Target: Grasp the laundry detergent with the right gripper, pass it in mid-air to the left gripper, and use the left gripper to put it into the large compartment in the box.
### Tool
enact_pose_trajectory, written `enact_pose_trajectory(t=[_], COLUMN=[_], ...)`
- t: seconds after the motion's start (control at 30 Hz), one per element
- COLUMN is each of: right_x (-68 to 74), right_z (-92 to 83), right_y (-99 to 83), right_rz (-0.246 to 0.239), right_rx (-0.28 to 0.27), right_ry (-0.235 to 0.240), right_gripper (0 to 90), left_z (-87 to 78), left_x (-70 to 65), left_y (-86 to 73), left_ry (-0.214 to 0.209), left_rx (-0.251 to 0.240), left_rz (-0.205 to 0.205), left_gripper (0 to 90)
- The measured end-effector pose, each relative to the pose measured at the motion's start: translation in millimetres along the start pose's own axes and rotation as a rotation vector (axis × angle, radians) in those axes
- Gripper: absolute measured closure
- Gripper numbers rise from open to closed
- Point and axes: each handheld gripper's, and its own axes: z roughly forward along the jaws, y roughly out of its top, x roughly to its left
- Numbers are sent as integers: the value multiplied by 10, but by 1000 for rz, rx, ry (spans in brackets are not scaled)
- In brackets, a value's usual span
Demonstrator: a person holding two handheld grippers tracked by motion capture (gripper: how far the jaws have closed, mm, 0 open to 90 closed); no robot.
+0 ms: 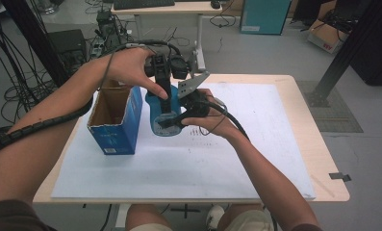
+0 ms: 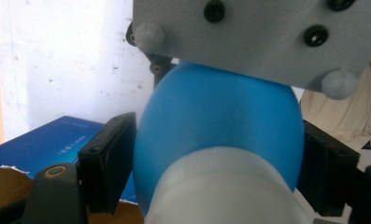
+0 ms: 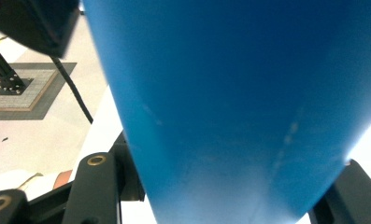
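blue plastic sits between both sets of black jaws. left gripper point(image 1: 165, 103) comes down from above, jaws closed onto the shoulder of the blue bottle point(image 1: 162, 115); in the left gripper view the pads point(image 2: 109, 156) press the rounded blue body point(image 2: 216, 126) on either side, just above a white ribbed cap point(image 2: 225, 186) near the lens. right gripper point(image 1: 181, 118) comes in from the side, its grey plate point(image 1: 193, 85) tilted up; in the right gripper view its jaws flank the blue wall point(image 3: 230, 107) closely, apparently clamped, though pad contact is cut off at the frame edge.

bottle is upright over the white board point(image 1: 256, 163), just right of the open blue carton point(image 1: 116, 120); whether its base touches the board i cannot tell.

judgement: a two-gripper hold on the bottle, either a handover or a steadying grip near the carton. next move calls for one gripper to keep firm pressure while the other lets go; the smooth curved wall could slip or tip.
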Motion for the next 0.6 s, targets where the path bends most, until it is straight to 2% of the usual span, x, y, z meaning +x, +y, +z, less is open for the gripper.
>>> enact_pose_trajectory(t=[0.1, 0.4, 0.43, 0.6], right_x=[2, 18, 21, 21], right_z=[-6, -13, -15, -15], right_y=[1, 4, 4, 4], right_rz=[1, 4, 7, 2], right_rx=[4, 8, 9, 2], right_ry=[0, 3, 2, 0], right_gripper=[414, 414, 414, 414], left_z=[-7, -9, -6, -17], left_x=[3, -6, -11, -17], left_y=[7, 26, 25, 28], left_ry=[-12, -7, 2, -2], left_rx=[-1, -2, -4, -1], left_rz=[1, 3, 5, 4], left_gripper=[264, 357, 359, 363])
